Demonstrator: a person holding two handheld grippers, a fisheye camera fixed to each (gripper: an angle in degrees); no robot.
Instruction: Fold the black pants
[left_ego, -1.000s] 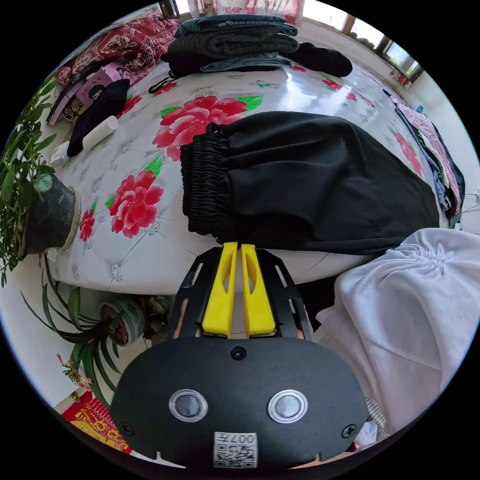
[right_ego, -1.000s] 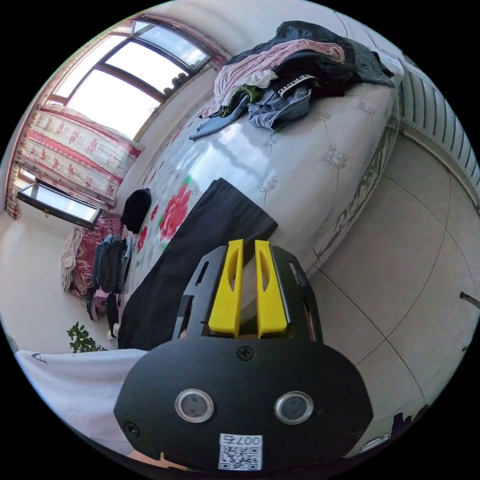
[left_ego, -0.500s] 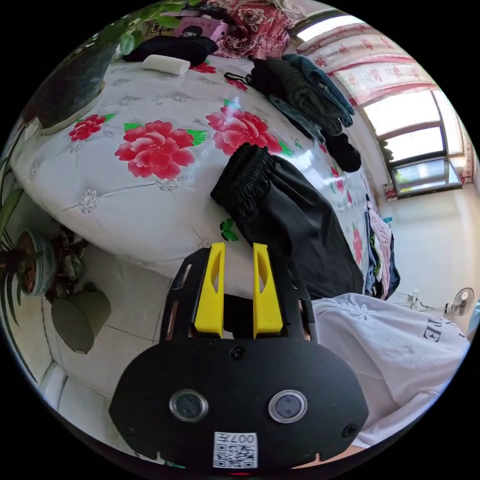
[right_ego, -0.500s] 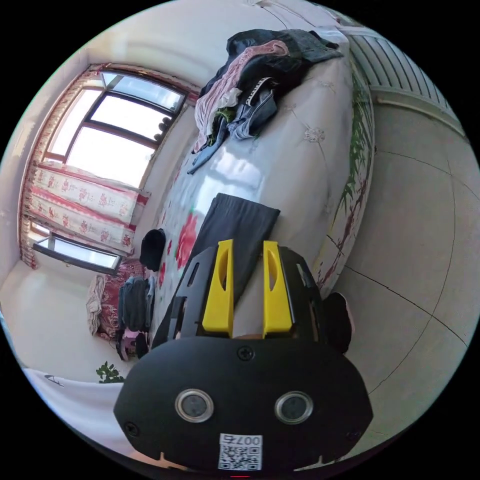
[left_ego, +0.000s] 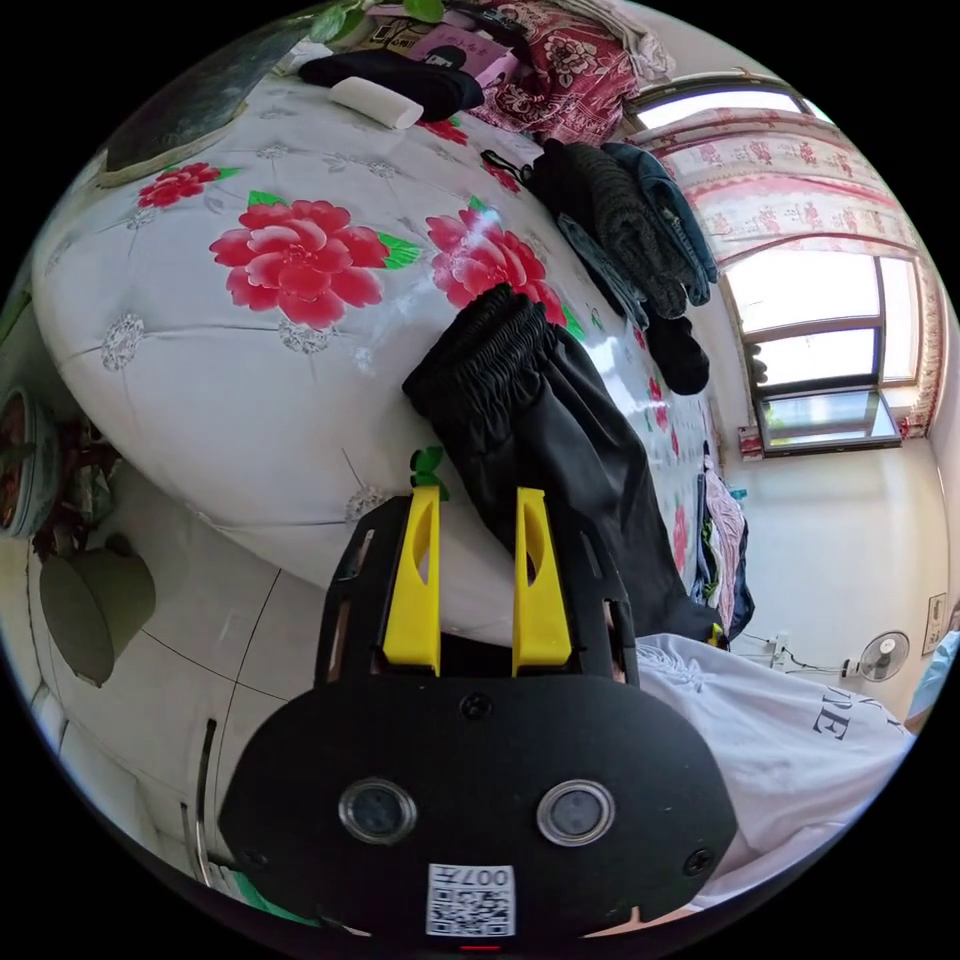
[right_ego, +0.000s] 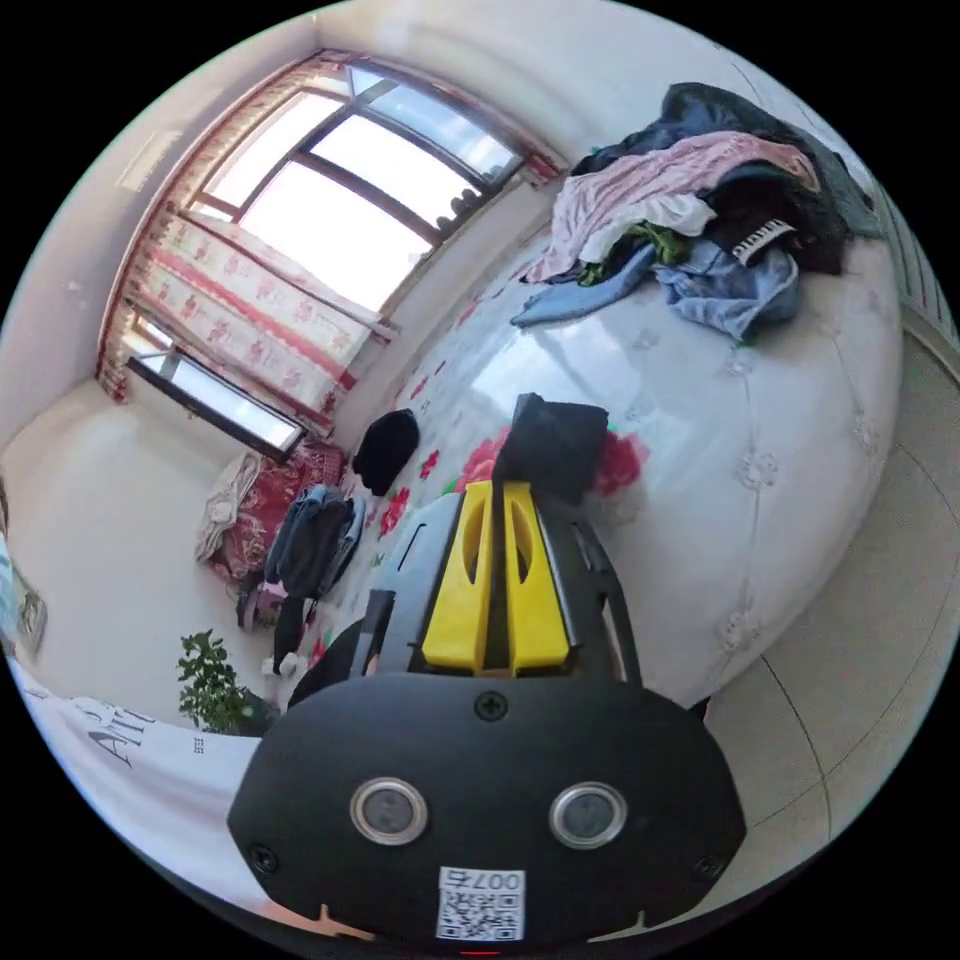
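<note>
Two tools noted: the right tool (right_ego: 497, 500) pinches the hem end of the black pants (left_ego: 560, 450) (laid lengthwise on the bed (left_ego: 180, 330)), while the left tool (left_ego: 478, 505), jaws spread, sits just beside the waistband.

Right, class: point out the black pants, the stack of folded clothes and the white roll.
black pants (left_ego: 560, 430), left gripper view, upper leg fabric.
stack of folded clothes (left_ego: 630, 225), left gripper view, knit layer.
white roll (left_ego: 377, 102), left gripper view, its middle.

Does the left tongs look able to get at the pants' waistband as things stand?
Probably yes: the left tongs stand open just short of the black pants, whose waistband lies uncovered on the bed.
</note>
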